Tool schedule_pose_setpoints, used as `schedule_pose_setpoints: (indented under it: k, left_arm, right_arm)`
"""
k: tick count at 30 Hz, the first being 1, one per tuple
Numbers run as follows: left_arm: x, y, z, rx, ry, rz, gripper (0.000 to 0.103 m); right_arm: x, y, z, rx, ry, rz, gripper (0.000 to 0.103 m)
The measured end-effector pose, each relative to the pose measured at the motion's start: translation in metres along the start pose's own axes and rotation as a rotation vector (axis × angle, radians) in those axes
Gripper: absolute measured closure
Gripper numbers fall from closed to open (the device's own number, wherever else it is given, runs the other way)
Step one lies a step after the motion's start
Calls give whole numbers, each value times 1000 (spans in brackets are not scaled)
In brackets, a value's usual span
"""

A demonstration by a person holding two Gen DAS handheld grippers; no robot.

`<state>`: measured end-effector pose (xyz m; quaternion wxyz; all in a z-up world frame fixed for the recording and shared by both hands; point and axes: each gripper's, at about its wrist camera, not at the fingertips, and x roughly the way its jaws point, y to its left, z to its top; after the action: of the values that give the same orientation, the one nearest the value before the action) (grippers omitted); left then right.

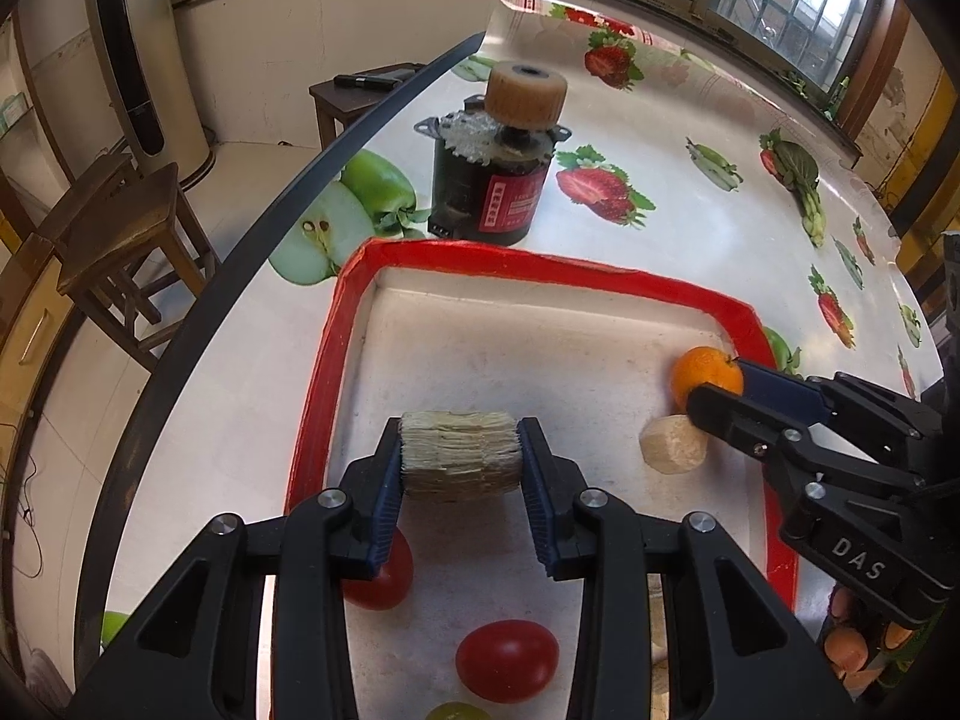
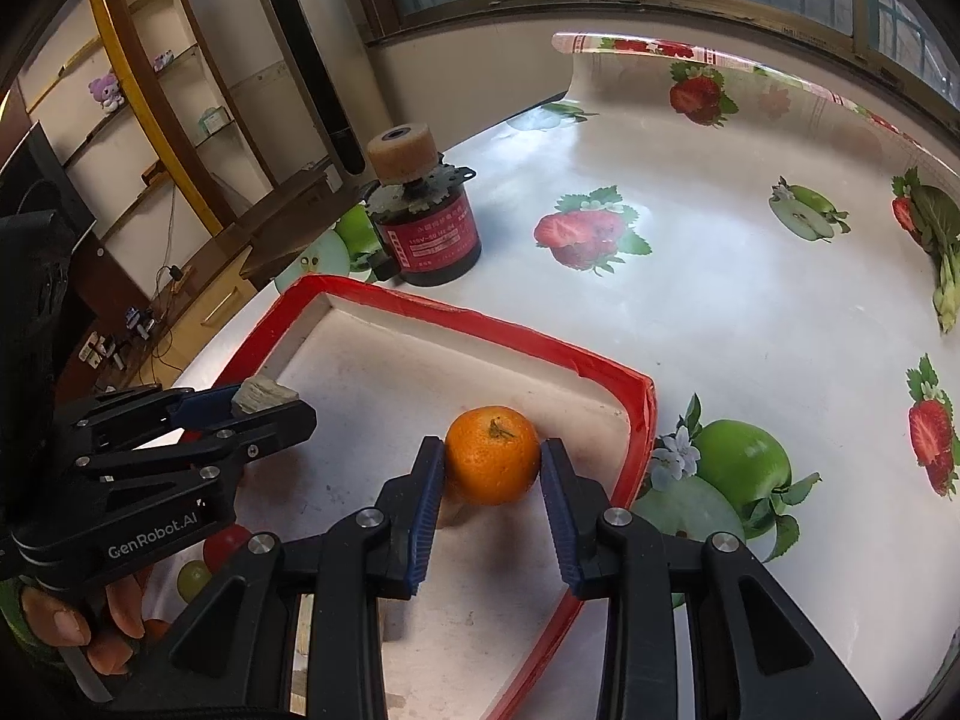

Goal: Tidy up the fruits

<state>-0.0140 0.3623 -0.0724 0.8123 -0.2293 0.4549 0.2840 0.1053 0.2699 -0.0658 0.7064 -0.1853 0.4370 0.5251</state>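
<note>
Orange [image 2: 492, 455] sits in far right corner of red-rimmed tray [image 2: 480, 315], between blue pads of right gripper [image 2: 493, 461], pads touching both its sides. Left gripper [image 1: 461, 461] clamps pale layered cylinder [image 1: 461, 455] above tray floor. Pale chunk [image 1: 672, 443] lies beside orange; two red tomatoes [image 1: 507, 660] nearer. Black motor [image 1: 492, 180] stands on fruit-print tablecloth [image 1: 690, 222] beyond tray.

Left gripper [image 1: 461, 462] jaws clamp fibrous cylinder [image 1: 461, 456] over red-rimmed tray [image 1: 336, 360]; 2 tomatoes [image 1: 507, 660] below.
</note>
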Motion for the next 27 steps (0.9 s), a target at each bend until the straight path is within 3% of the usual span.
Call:
schedule_pose_setpoints:
  k: [9, 13, 20, 27]
  left_arm:
    - [1, -4, -1, 21, 22, 24, 69]
    - [-3, -6, -2, 21, 24, 19, 58]
    - [-17, -6, -12, 21, -3, 24, 57]
    - [-48, -12, -32, 24, -81, 28, 57]
  right_arm:
    - [-4, 0, -1, -8, 0, 5, 67]
    - [-13, 0, -4, -6, -12, 10, 65]
    - [-37, 0, -15, -10, -35, 32, 63]
    - [-67, 8, -31, -44, -63, 60, 57]
